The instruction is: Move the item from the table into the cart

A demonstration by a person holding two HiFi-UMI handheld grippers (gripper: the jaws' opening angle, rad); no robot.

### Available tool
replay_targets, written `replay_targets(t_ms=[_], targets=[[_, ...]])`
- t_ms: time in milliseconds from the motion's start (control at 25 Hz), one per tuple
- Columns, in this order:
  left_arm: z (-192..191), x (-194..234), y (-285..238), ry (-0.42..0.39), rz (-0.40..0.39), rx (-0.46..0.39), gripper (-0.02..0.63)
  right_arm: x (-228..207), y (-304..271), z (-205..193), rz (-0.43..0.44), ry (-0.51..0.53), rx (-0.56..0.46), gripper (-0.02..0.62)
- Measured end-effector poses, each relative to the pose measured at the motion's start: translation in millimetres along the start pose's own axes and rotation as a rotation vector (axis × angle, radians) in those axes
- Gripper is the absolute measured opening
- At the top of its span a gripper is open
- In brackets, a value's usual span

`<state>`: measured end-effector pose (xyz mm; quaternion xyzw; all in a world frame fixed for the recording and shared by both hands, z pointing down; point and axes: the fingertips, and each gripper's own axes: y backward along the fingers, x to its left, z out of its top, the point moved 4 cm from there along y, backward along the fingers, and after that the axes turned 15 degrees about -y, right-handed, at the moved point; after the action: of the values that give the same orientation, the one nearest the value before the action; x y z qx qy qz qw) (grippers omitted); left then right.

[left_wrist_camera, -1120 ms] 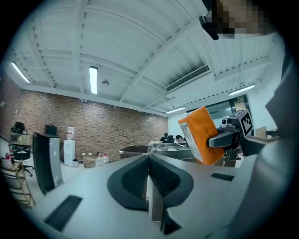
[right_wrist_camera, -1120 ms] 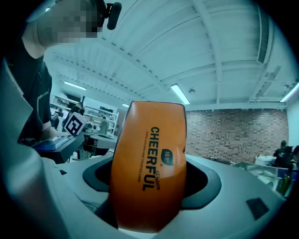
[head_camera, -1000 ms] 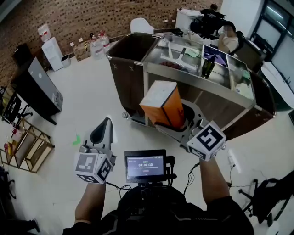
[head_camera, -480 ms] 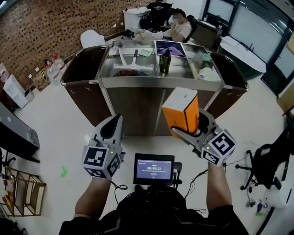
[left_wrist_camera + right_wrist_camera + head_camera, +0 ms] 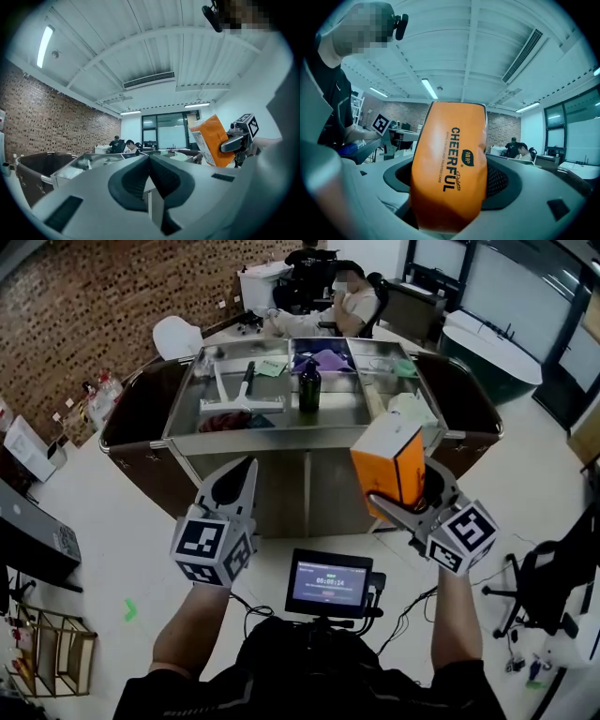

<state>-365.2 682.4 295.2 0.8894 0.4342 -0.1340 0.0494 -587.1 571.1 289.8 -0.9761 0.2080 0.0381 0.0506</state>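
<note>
- Right gripper (image 5: 410, 495): jaws clamped on an orange carton (image 5: 387, 461). The carton is upright, lifted in the air just in front of the cart (image 5: 309, 434), not inside it. The face toward the gripper is printed CHEERFUL.
- Left gripper (image 5: 242, 474): jaws pressed together with nothing between them, pointing level at the cart's front.
- Cart: steel top with open compartments. A dark bottle (image 5: 308, 388) stands in the middle one. A dark bin (image 5: 141, 413) hangs at its left end.
- Small monitor (image 5: 329, 583): at the person's chest, between the forearms.
</note>
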Motion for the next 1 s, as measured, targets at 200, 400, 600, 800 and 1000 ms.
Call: replay_targets(t_ms=[200,400,600,800,1000], targets=[[-13,30,-76,-0.018,-0.007,0.009,0.002,-64,-60,4,0.029,0.029,0.047,0.376],[-25,75,-143,-0.046,-0.034,0.003,0.002,-110,-128,12,0.059,0.034,0.09,0.376],[-38,117,-192,-0.038,-0.056,-0.008,0.002,-136,-192,21,0.112,0.148,0.166,0.376],[-47,135,-228,-0.011,-0.071,-0.003,0.002,-164,-235,44,0.196,0.256,0.218,0.377],[-42,145,-255,-0.007,-0.03,-0.004,0.002,-194,-272,54,0.304,0.344,0.307,0.377]])
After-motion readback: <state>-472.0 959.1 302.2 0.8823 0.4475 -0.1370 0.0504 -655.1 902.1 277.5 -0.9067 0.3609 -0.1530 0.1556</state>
